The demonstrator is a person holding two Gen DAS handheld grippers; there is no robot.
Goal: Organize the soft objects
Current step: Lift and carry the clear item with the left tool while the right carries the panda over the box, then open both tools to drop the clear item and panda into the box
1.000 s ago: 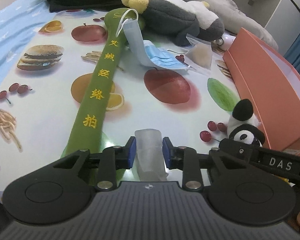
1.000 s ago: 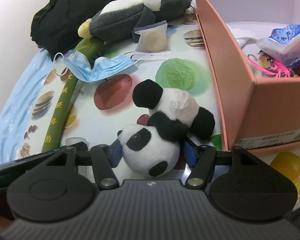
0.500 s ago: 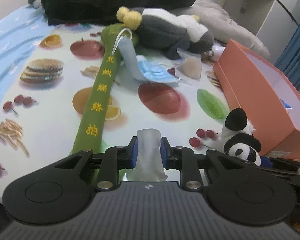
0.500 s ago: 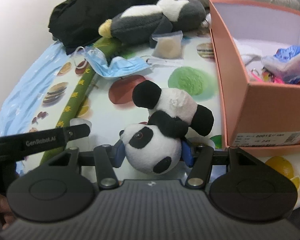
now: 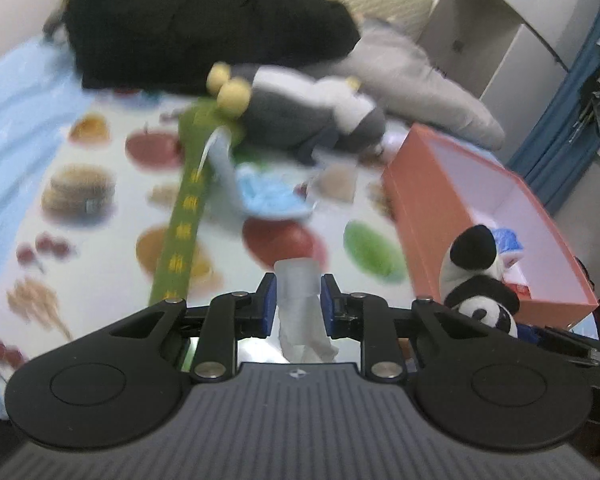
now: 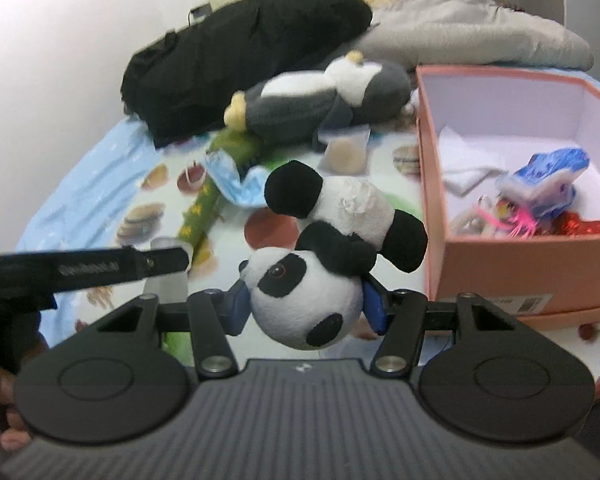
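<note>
My left gripper (image 5: 298,304) is shut on a translucent white soft piece (image 5: 300,292) and holds it above the fruit-print sheet (image 5: 100,248). My right gripper (image 6: 304,304) is shut on the head of a panda plush (image 6: 300,292), lifted off the sheet, its body hanging forward. The panda also shows at the right of the left wrist view (image 5: 480,284). The orange box (image 6: 496,276) stands just right of the panda and holds a blue pouch (image 6: 548,176) and pink trinkets.
A long green plush bat (image 5: 184,216), a blue face mask (image 5: 260,196) and a grey-and-white plush (image 6: 324,100) lie on the sheet. A small clear bag (image 6: 346,148), a black garment (image 6: 240,52) and a grey pillow (image 6: 472,28) lie behind.
Both grippers have risen from the sheet with their loads. The panda has come off the surface and moved toward the orange box. The left view has pulled back and blurred.
</note>
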